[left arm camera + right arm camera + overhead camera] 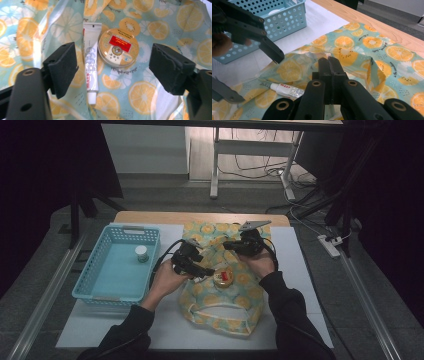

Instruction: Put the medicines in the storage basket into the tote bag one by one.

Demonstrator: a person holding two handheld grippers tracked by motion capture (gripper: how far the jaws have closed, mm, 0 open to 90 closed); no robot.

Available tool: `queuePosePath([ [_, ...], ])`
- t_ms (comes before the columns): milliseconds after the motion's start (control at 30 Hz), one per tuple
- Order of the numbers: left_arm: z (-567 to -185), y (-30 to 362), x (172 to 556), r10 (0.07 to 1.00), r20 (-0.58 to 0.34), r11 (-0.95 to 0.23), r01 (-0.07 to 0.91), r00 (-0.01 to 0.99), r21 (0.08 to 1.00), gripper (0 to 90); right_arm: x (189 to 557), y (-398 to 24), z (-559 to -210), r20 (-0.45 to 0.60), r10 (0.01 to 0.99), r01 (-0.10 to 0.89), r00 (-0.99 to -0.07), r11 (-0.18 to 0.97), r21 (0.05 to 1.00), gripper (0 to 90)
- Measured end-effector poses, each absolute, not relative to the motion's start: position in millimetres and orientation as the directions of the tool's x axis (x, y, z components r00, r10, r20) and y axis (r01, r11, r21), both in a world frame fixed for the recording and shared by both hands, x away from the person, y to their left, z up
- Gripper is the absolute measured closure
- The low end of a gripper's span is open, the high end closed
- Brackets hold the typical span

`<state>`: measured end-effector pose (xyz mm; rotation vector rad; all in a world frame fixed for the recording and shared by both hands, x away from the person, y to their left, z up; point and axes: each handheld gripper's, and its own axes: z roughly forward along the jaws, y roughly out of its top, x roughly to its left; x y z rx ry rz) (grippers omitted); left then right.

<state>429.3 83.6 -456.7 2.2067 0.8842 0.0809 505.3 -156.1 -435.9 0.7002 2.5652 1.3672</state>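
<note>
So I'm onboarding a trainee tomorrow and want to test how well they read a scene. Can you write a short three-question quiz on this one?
1. True or false: the left gripper is clamped on the round tin.
2. What lies right beside the tin on the orange-print bag? A) a spoon B) a white tube C) a pair of scissors
3. Fill in: the small white jar stands inside the blue ____.

Key:
1. False: its jaws stand open above the tin, with nothing between them.
2. B, the white tube.
3. basket.
</note>
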Motion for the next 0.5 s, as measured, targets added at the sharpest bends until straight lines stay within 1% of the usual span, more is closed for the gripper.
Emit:
queuePosePath([
  [133,-454.4,91.4,425.3,0.627,-0.179,-0.49,0.563,0.758,0.666,14.7,504.7,-156.6,-436.1,0.084,0.466,0.33,-0.881,0.476,0.815,90.0],
  [167,-454.1,93.7,424.4,0.627,-0.178,-0.488,0.561,0.758,0.669,12.0,504.6,-156.7,-436.6,0.084,0.467,0.33,-0.88,0.475,0.816,90.0],
  [300,-453.1,103.8,422.3,0.625,-0.183,-0.476,0.556,0.759,0.681,6.1,504.8,-157.5,-437.3,0.085,0.469,0.333,-0.879,0.476,0.814,90.0],
  [400,-451.6,111.8,420.7,0.62,-0.181,-0.472,0.547,0.764,0.692,2.2,504.7,-158.1,-437.0,0.086,0.468,0.332,-0.88,0.476,0.814,90.0],
  [500,-449.3,120.2,419.1,0.619,-0.172,-0.472,0.538,0.766,0.698,0.6,504.4,-158.4,-437.0,0.086,0.468,0.332,-0.88,0.476,0.815,90.0],
])
